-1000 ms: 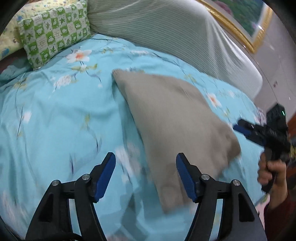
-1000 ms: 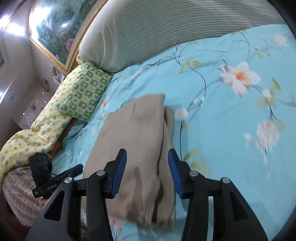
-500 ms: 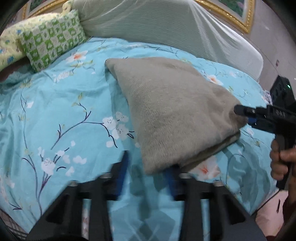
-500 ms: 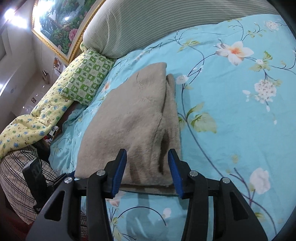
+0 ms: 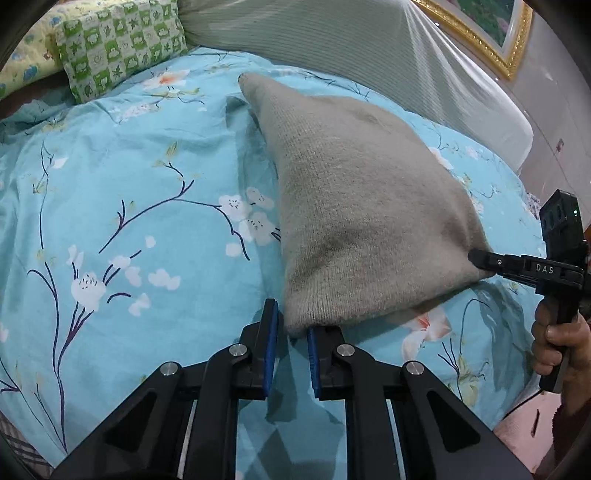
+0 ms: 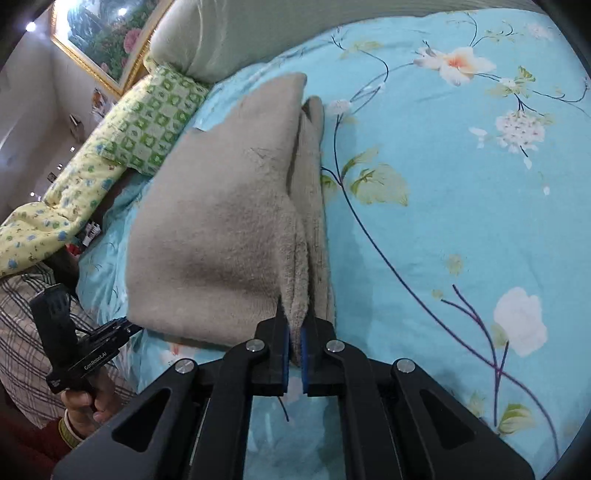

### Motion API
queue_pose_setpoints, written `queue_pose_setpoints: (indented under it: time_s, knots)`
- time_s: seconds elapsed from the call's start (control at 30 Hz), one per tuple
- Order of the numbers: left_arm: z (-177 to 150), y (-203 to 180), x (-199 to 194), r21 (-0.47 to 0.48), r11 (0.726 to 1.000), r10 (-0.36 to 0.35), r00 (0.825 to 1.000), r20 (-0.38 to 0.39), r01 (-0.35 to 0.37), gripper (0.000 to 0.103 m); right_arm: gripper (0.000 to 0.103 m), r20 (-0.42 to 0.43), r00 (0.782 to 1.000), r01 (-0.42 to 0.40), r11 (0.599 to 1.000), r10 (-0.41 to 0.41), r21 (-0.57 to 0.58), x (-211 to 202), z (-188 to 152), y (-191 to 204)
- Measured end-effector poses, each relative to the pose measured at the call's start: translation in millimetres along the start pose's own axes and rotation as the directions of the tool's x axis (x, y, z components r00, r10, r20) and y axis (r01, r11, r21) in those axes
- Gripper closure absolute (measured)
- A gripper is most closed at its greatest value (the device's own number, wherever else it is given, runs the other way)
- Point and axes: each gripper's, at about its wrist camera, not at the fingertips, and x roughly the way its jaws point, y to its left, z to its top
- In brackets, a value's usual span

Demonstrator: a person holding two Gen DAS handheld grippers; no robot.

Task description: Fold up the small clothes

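A folded beige knit garment [image 5: 354, 206] lies on the blue floral bedsheet [image 5: 129, 192]. My left gripper [image 5: 291, 328] is shut on its near left corner. My right gripper [image 6: 294, 332] is shut on the near right corner, where several folded layers bunch between the blue pads. The garment also shows in the right wrist view [image 6: 221, 221]. The right gripper appears in the left wrist view [image 5: 476, 258] at the garment's right corner. The left gripper appears in the right wrist view [image 6: 129, 326] at the left corner.
A green checked pillow [image 5: 118, 44] and a yellow floral quilt [image 6: 55, 214] lie at the far left. A striped grey-green bolster [image 5: 369, 62] runs along the head of the bed under a gold-framed picture [image 5: 480, 26]. The bed edge is near, at the bottom right.
Both grippers moved in to the garment's near corners and closed on them. A second ago both were open and back from it.
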Motion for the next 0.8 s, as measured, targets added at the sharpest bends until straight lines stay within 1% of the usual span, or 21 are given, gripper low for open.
queue_pose_setpoints:
  time_s: [0.03, 0.1, 0.17, 0.2, 0.27, 0.3, 0.43, 0.47, 0.53, 0.6, 0.63, 0.67, 0.7, 0.77, 0.8]
  knots:
    - [0.5, 1.0, -0.8, 0.003, 1.0, -0.005, 1.0, -0.013, 0.005, 0.085, 0.098, -0.002, 1.0, 0.015, 1.0, -0.015, -0.016, -1.1, 1.3, 3.7]
    - [0.9, 0.6, -3.0, 0.019, 1.0, -0.007, 0.999, -0.034, 0.007, 0.084, 0.098, -0.002, 1.0, 0.021, 1.0, -0.021, -0.016, -2.3, 2.4, 5.9]
    - [-1.4, -1.2, -12.3, 0.052, 0.999, -0.004, 0.999, -0.048, 0.007, 0.083, 0.094, 0.003, 1.0, 0.014, 1.0, -0.014, -0.004, -9.1, 1.3, 7.0]
    - [-2.6, -1.3, -18.2, 0.061, 0.998, -0.008, 0.999, -0.044, 0.011, 0.085, 0.094, 0.01, 1.0, 0.016, 1.0, -0.016, 0.001, -13.3, 0.4, 7.1]
    - [-3.3, -1.8, -33.8, 0.072, 0.997, -0.041, 0.999, -0.031, 0.043, 0.085, 0.092, 0.027, 0.999, 0.037, 0.999, -0.038, 0.011, -24.8, -1.3, 7.8]
    - [-1.5, -2.6, -40.0, 0.076, 0.995, -0.056, 0.998, -0.019, 0.057, 0.084, 0.091, 0.051, 0.997, 0.052, 0.999, -0.052, 0.016, -33.9, -1.5, 9.4]
    - [23.4, -7.9, -56.3, 0.073, 0.99, -0.123, 0.991, 0.041, 0.12, 0.074, 0.091, 0.139, 0.99, 0.03, 0.999, -0.031, 0.011, -56.7, 10.7, 21.3]
    - [35.9, -11.1, -55.5, 0.066, 0.988, -0.145, 0.987, 0.062, 0.141, 0.074, 0.091, 0.151, 0.988, 0.024, 1.0, -0.024, 0.006, -57.4, 15.6, 25.2]
    - [56.0, -15.8, -49.4, 0.061, 0.986, -0.161, 0.983, 0.088, 0.156, 0.072, 0.091, 0.17, 0.985, 0.021, 1.0, -0.019, -0.011, -54.3, 29.0, 36.0]
    - [74.0, -18.5, -37.6, 0.052, 0.984, -0.176, 0.978, 0.116, 0.171, 0.072, 0.091, 0.168, 0.986, 0.004, 0.999, 0.003, -0.039, -44.3, 42.0, 46.5]
    - [82.0, -18.3, -29.3, 0.038, 0.981, -0.191, 0.975, 0.116, 0.188, 0.072, 0.091, 0.166, 0.986, -0.002, 0.999, 0.011, -0.053, -36.7, 48.8, 50.2]
    - [87.6, -18.9, -19.7, 0.023, 0.975, -0.222, 0.97, 0.102, 0.221, 0.072, 0.091, 0.158, 0.987, -0.002, 0.998, 0.011, -0.058, -25.7, 56.3, 53.1]
    - [92.1, -17.6, -10.4, 0.007, 0.972, -0.233, 0.969, 0.088, 0.233, 0.072, 0.091, 0.146, 0.989, -0.005, 0.998, 0.013, -0.057, -17.2, 60.8, 54.3]
    - [95.1, -15.2, 7.3, -0.003, 0.971, -0.24, 0.97, 0.047, 0.24, 0.073, 0.091, 0.115, 0.993, -0.002, 0.999, 0.009, -0.055, 2.3, 70.1, 52.6]
    - [93.5, -12.6, 14.4, -0.005, 0.971, -0.239, 0.97, 0.034, 0.24, 0.076, 0.091, 0.101, 0.995, 0.021, 0.998, -0.015, -0.051, 9.8, 71.3, 50.5]
